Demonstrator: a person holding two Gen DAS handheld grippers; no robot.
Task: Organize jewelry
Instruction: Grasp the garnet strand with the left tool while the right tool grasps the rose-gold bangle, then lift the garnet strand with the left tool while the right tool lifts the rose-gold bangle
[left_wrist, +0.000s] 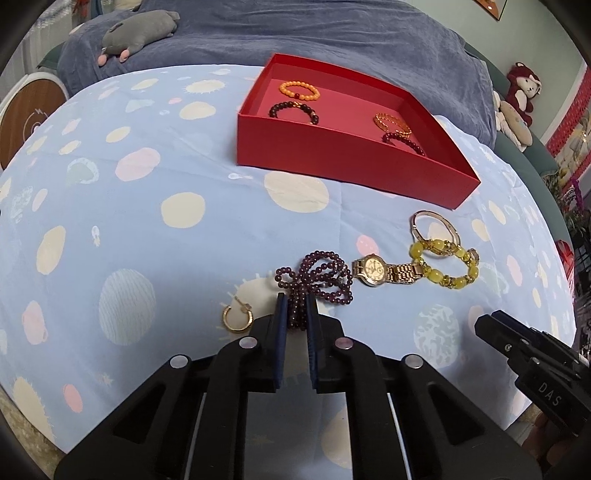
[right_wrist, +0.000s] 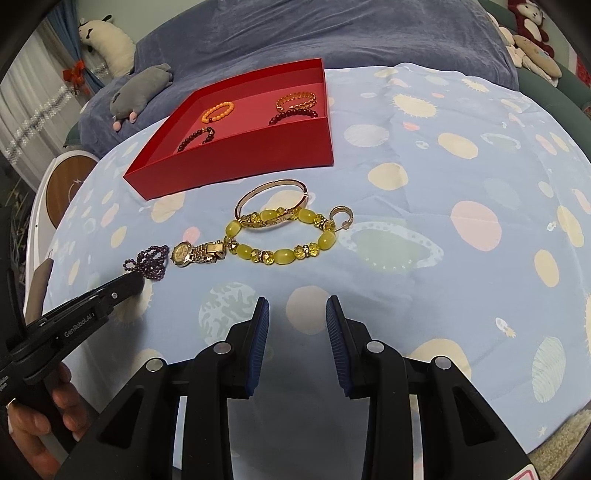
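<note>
My left gripper (left_wrist: 296, 301) is shut on a purple bead necklace (left_wrist: 317, 271) that lies bunched on the spotted blue cloth; its near loops sit between the blue pads. A gold hoop earring (left_wrist: 237, 318) lies just left of the fingers. To the right lie a gold watch (left_wrist: 380, 271), a yellow bead bracelet (left_wrist: 448, 264) and a gold bangle (left_wrist: 436, 227). The red box (left_wrist: 354, 166) behind holds several bracelets. My right gripper (right_wrist: 296, 306) stands open over bare cloth, short of the yellow bracelet (right_wrist: 284, 240), with a second hoop earring (right_wrist: 341, 218) at that bracelet's right end.
The table is round, its edge curving down at left and right. A blue blanket (left_wrist: 295, 33) with a grey plush toy (left_wrist: 138, 35) lies behind the box. Stuffed toys (left_wrist: 517, 103) sit at far right. A hand (right_wrist: 40, 417) holds the left gripper's handle.
</note>
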